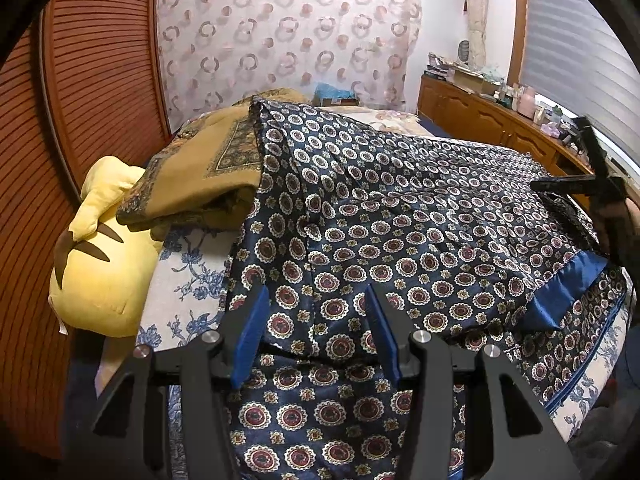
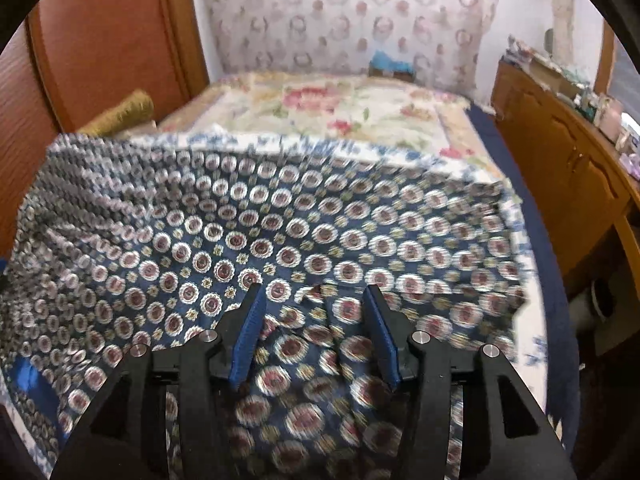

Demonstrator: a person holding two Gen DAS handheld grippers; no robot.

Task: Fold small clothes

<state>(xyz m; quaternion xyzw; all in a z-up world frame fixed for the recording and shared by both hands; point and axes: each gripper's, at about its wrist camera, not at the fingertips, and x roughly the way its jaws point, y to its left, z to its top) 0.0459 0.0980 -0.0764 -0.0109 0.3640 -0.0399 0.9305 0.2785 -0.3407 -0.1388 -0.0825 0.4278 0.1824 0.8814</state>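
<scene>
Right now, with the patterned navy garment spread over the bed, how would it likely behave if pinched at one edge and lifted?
The patterned navy garment would probably hang limp: it already drapes in soft folds over the bed's edge. Its sheen, clearest on the plain blue band, suggests satin-like cloth that may slip between pads. It looks thin, so likely light.

Garment (image 1: 400, 216): dark navy satin, shiny, printed all over with round maroon-and-white medallions and small yellow flowers. Spread wide over the bed (image 1: 188, 300), lying mostly flat with shallow creases. One far corner rides up onto the folded mustard blanket (image 1: 208, 168). A plain bright-blue band (image 1: 564, 292) runs along one edge, turned over near the bed's side. Near edge hangs over the bed's front.
</scene>
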